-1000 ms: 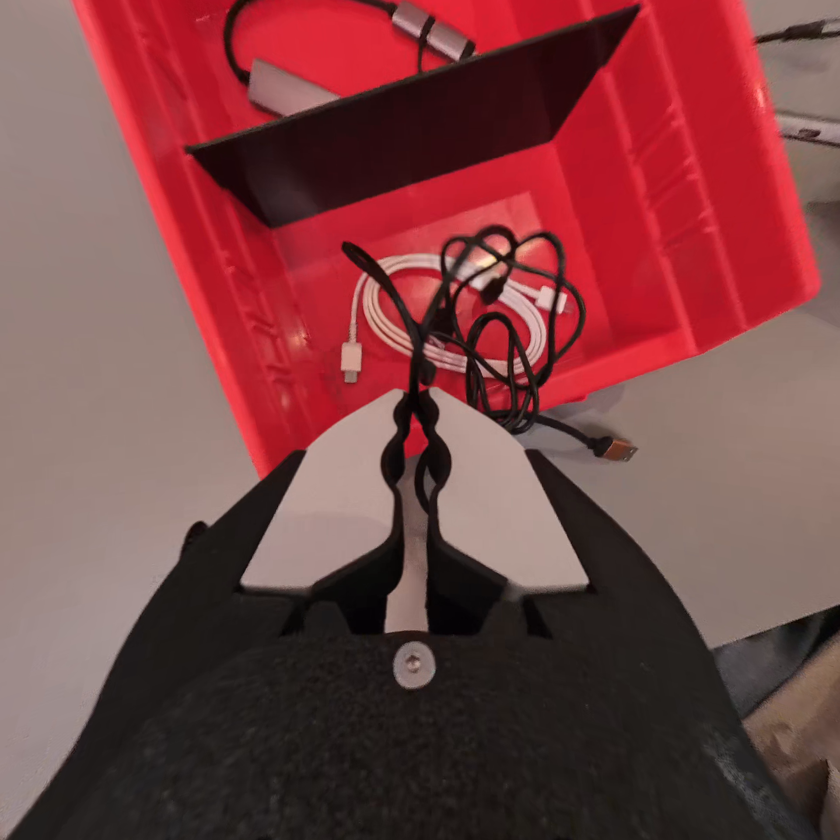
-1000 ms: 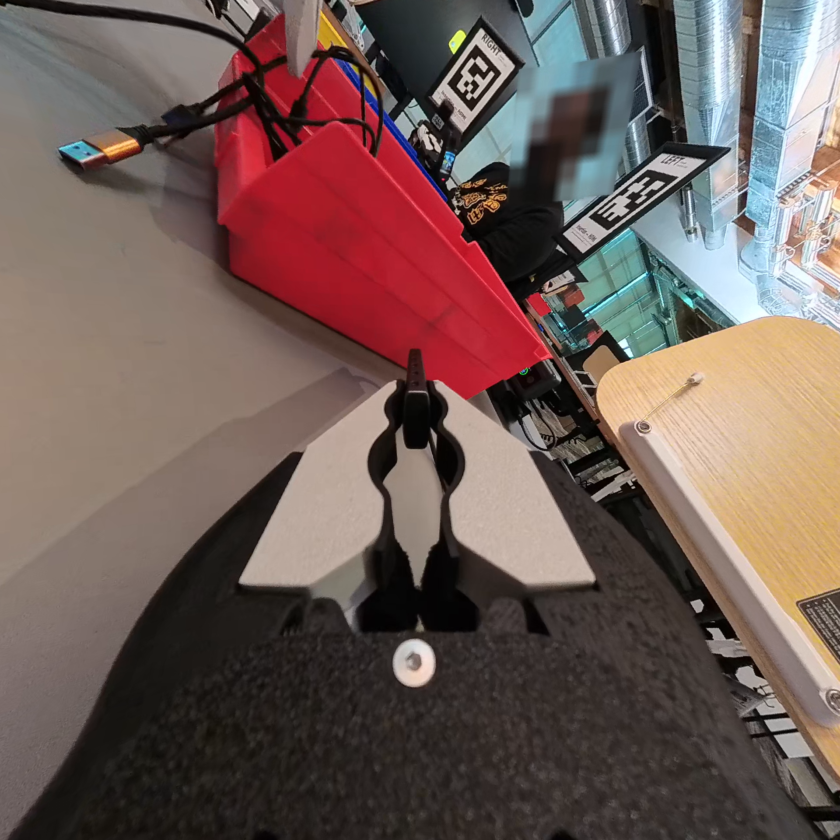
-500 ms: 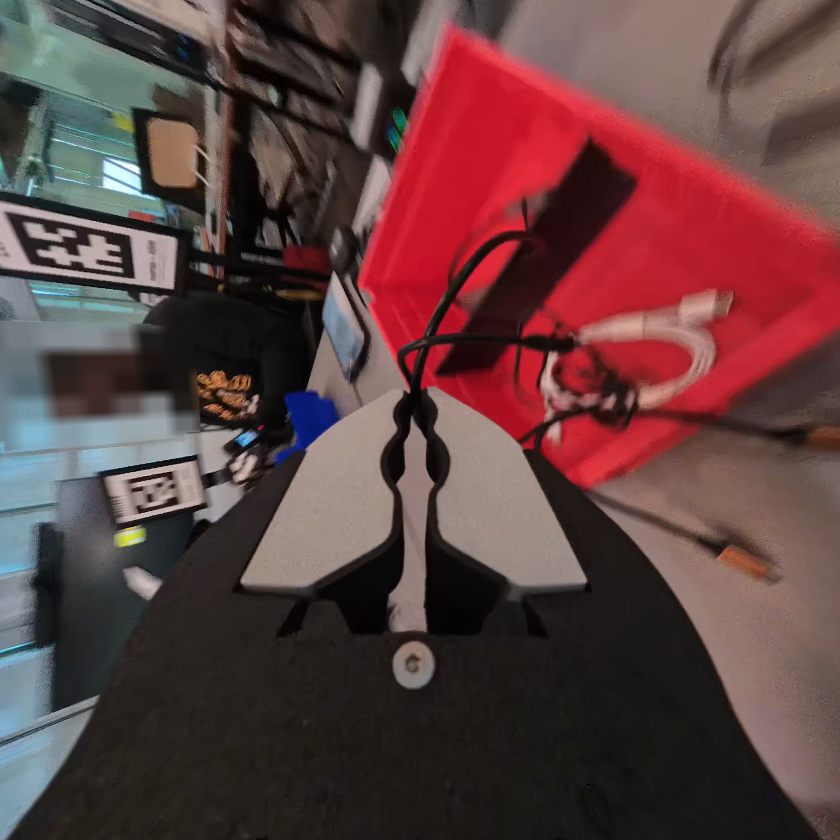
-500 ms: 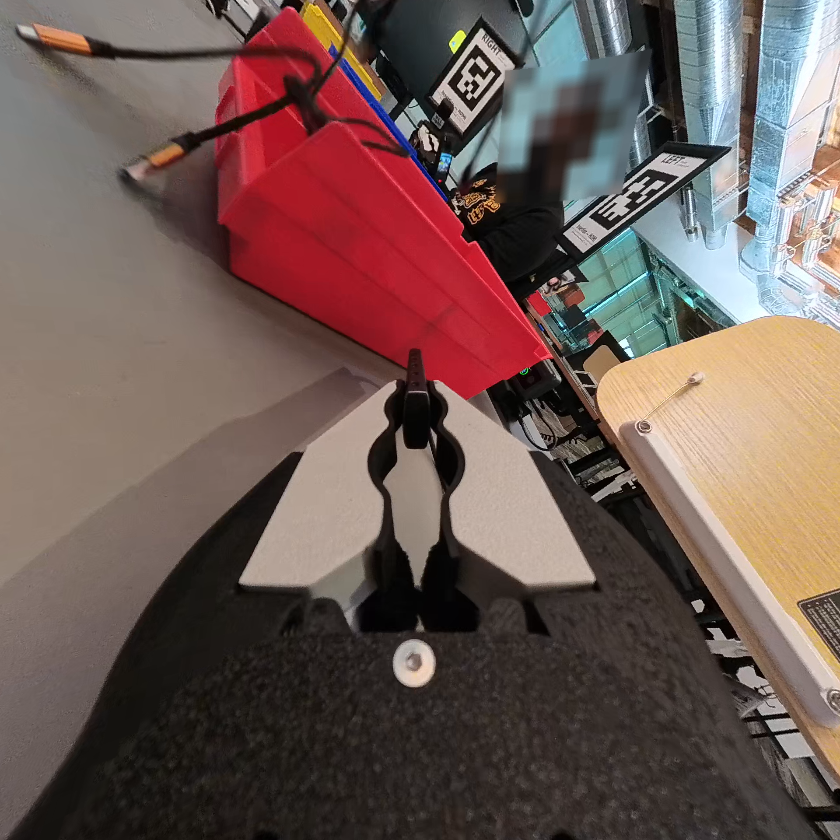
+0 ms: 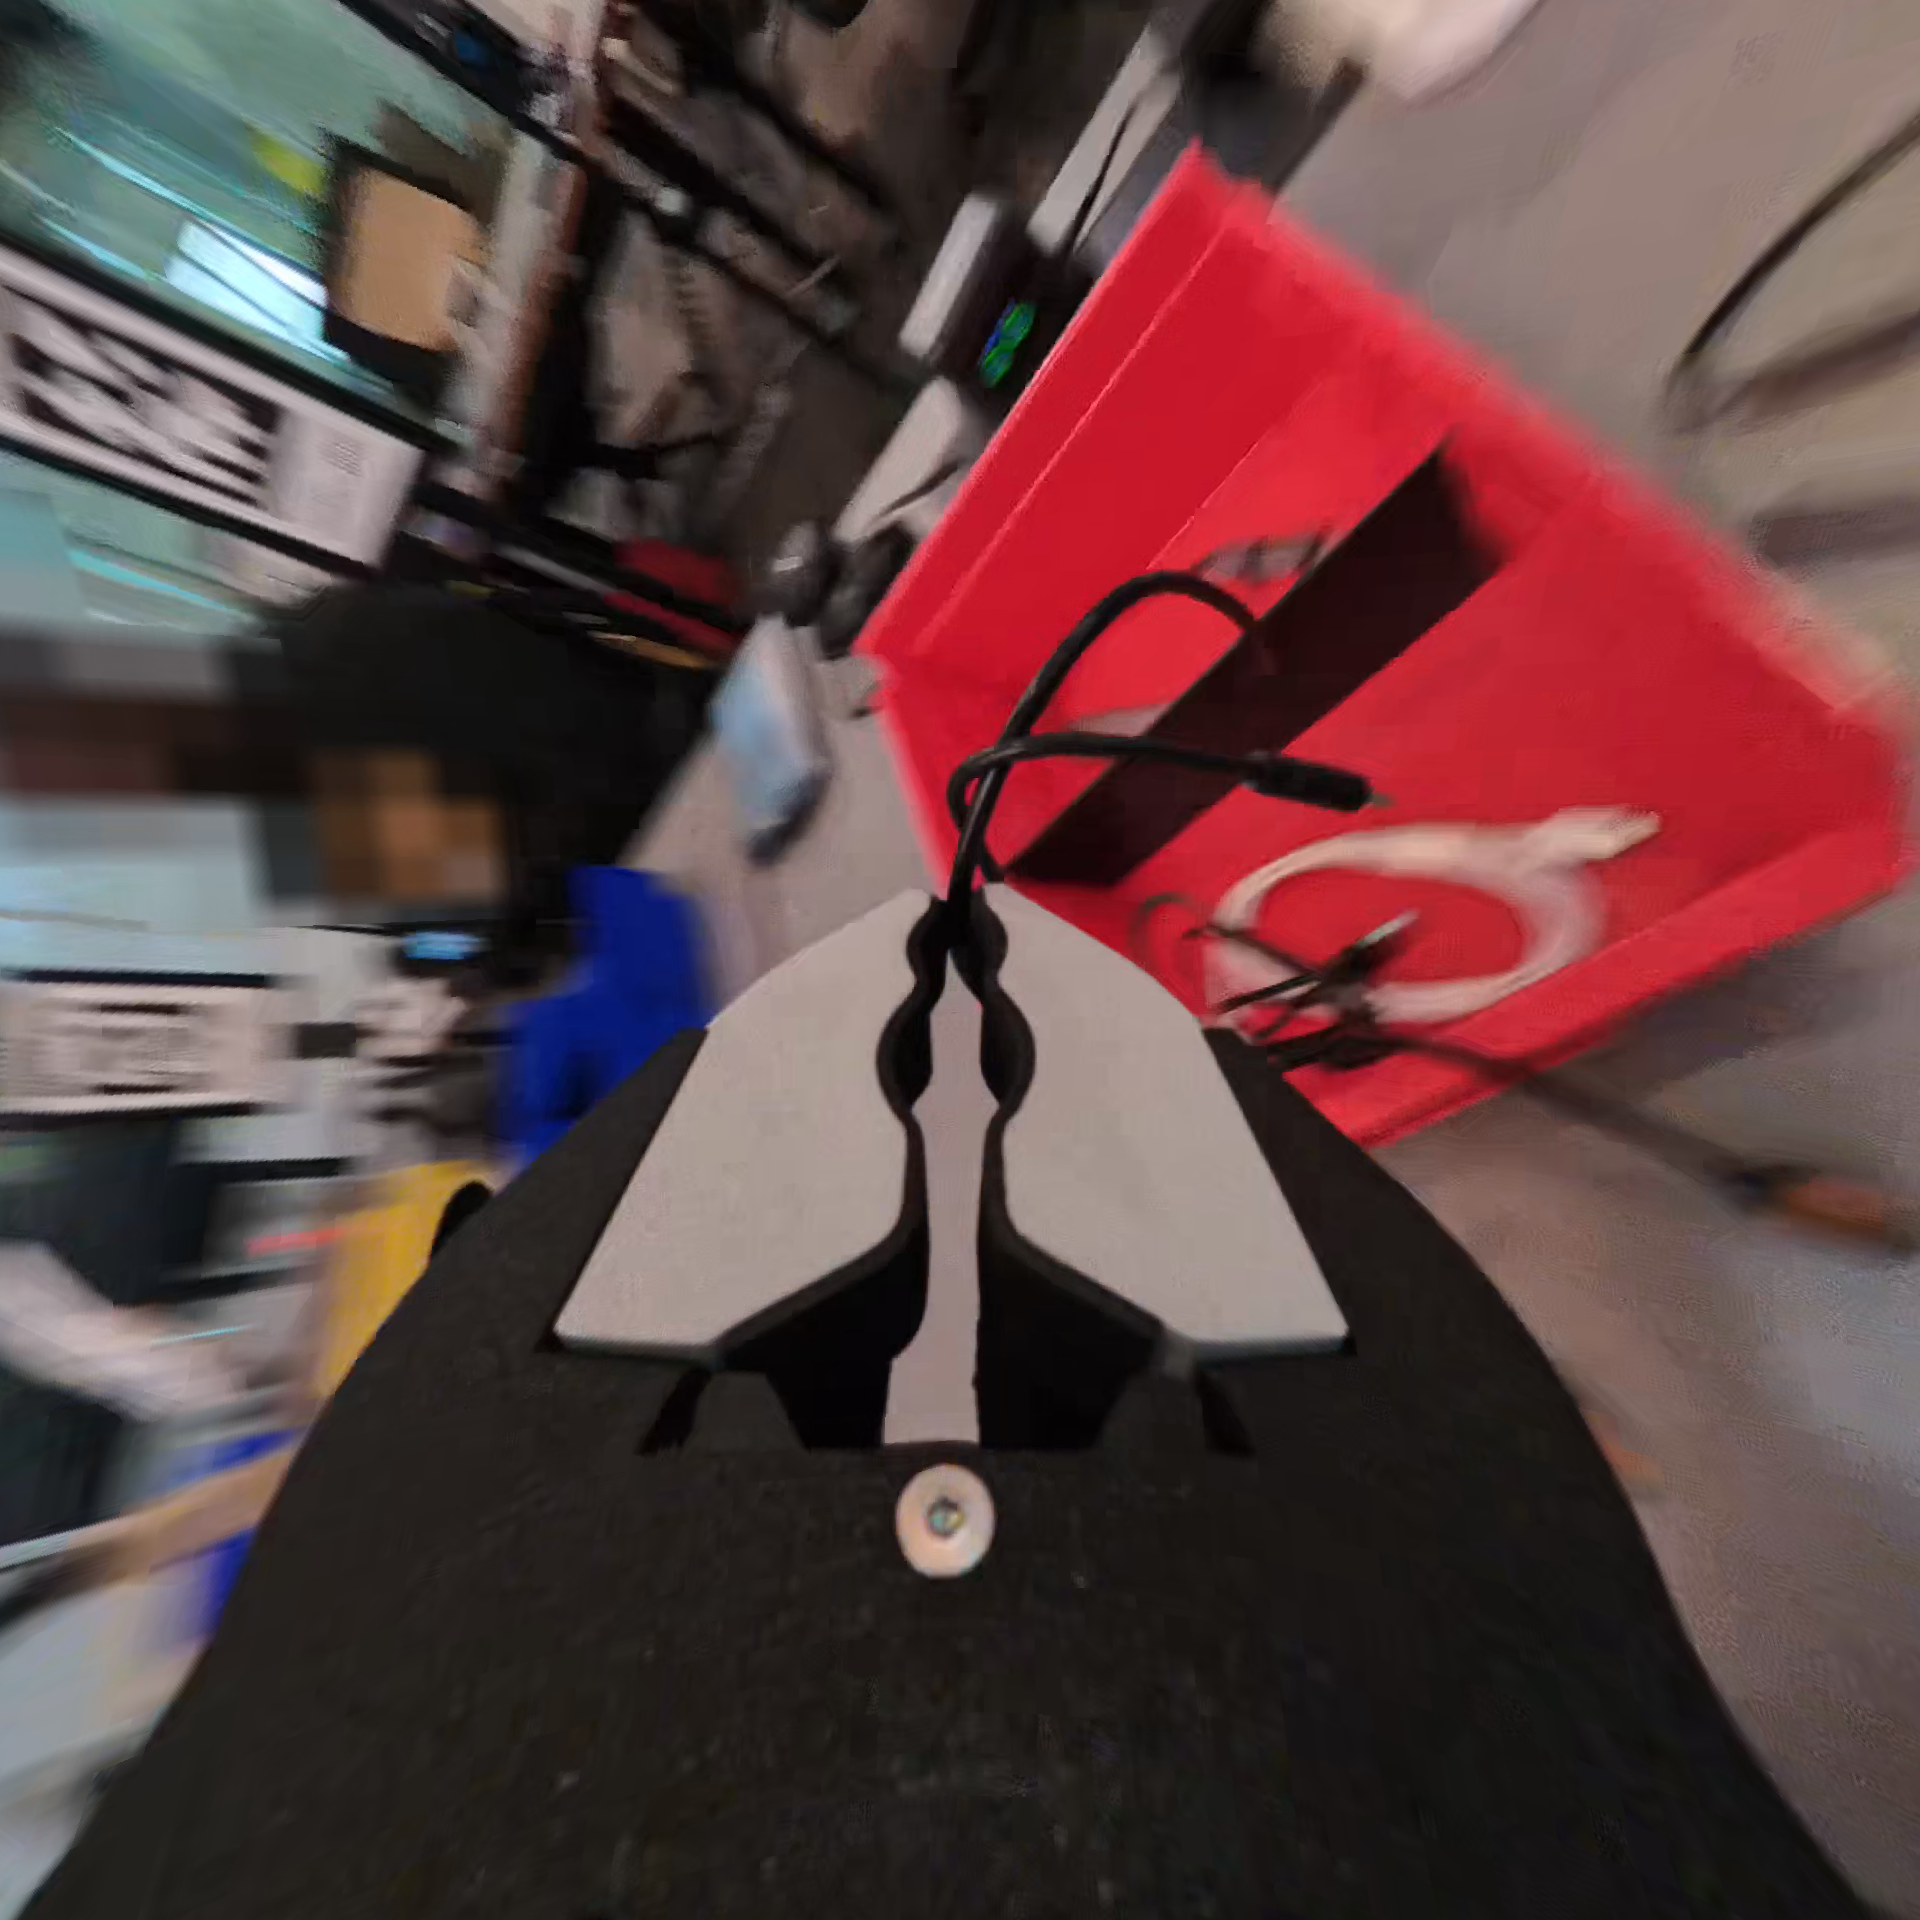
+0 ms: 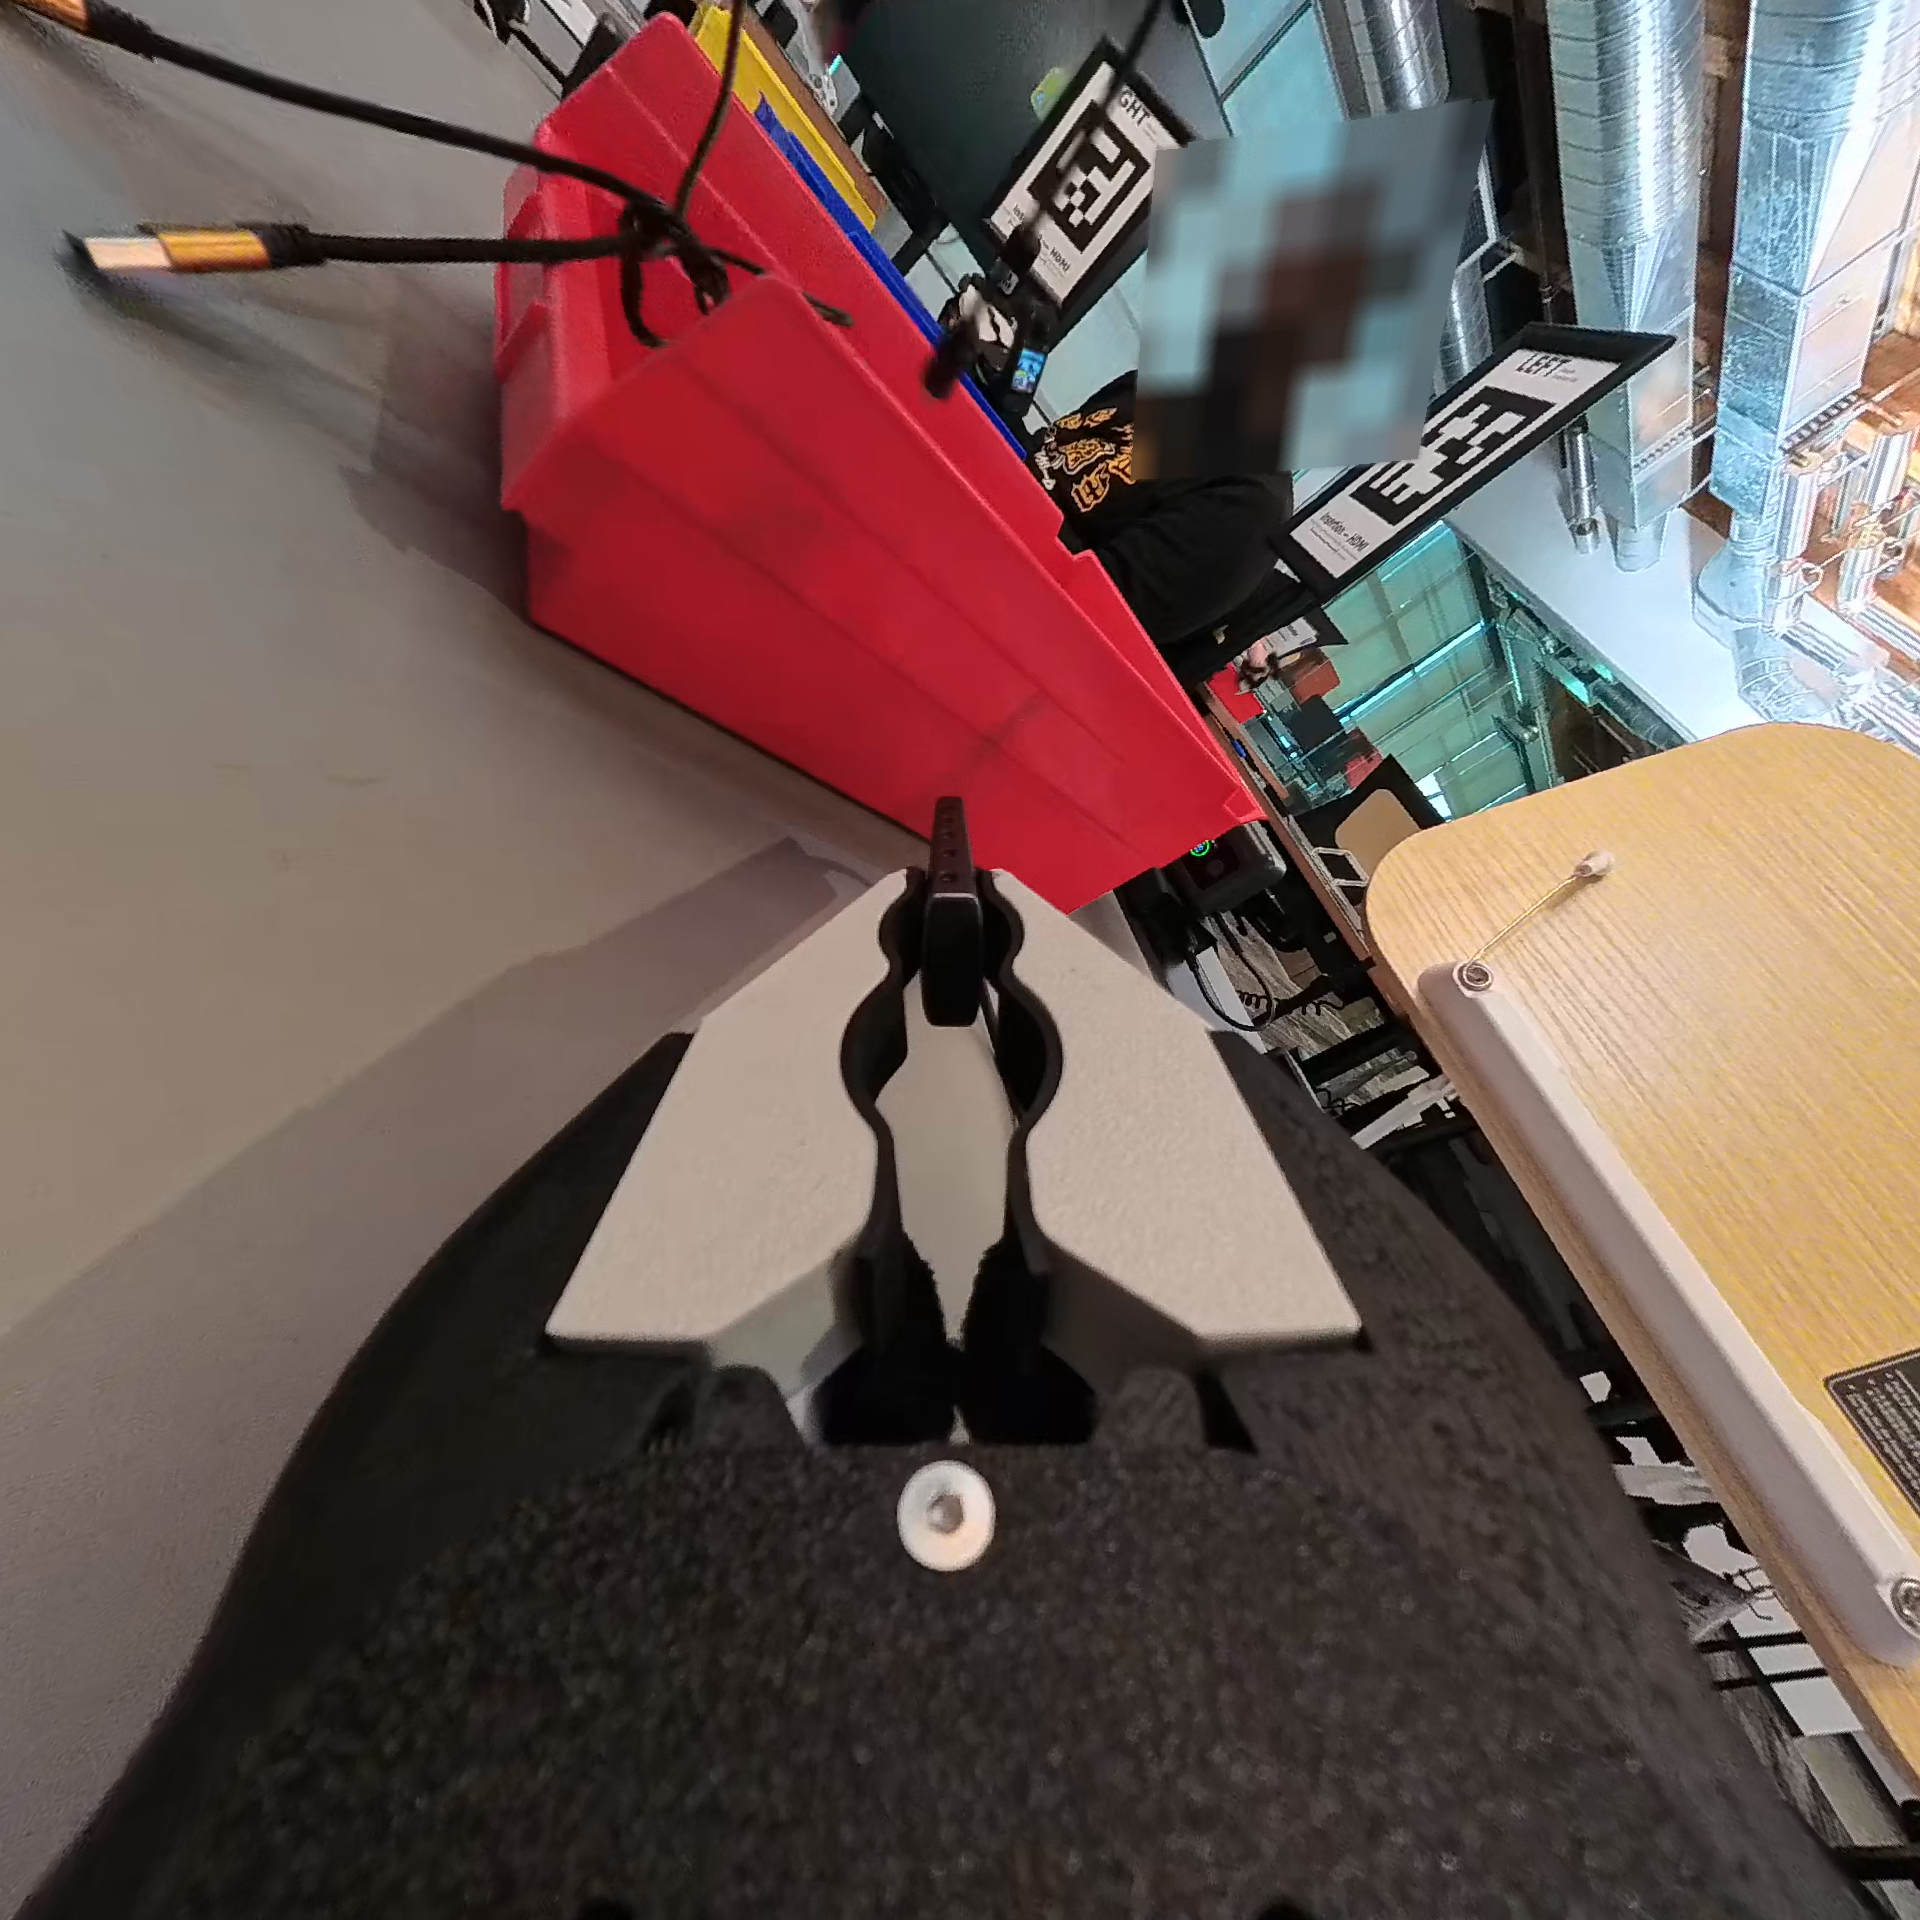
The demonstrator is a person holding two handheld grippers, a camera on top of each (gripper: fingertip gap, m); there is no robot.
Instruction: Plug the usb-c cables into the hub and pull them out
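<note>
- The left gripper (image 5: 961,920) has its jaws pressed together on a black cable (image 5: 1049,665) at the very tips. The cable arches up from the pinch, and its small plug (image 5: 1320,790) hangs free in the air to the right.
- Judgement: the cable is pinched a short way behind the plug, probably so the free end can be carried clear of the bin (image 5: 1558,582) and aimed at a port.
- The rest of the black cable trails down to a tangle (image 5: 1309,987) at the near end of the red bin, beside a coiled white cable (image 5: 1455,914). The left view is badly blurred, so I cannot tell whether the two cables are snagged together.
- Judgement: the trailing tangle may drag on the held end and spoil alignment.
- The right gripper (image 6: 951,894) has its jaws clamped on a slim black hub (image 6: 949,935), held edge-on with its narrow end poking out past the tips. It hangs over the grey table (image 6: 260,779), just near of the bin (image 6: 831,540).
- Judgement: the hub is presented end-forward so that the ports face the incoming plug. Nothing is plugged in yet.
- Far left in the right view, two orange-collared plugs (image 6: 197,249) hang stretched out on taut black cords (image 6: 436,247) that meet in a knot at the bin's rim.
</note>
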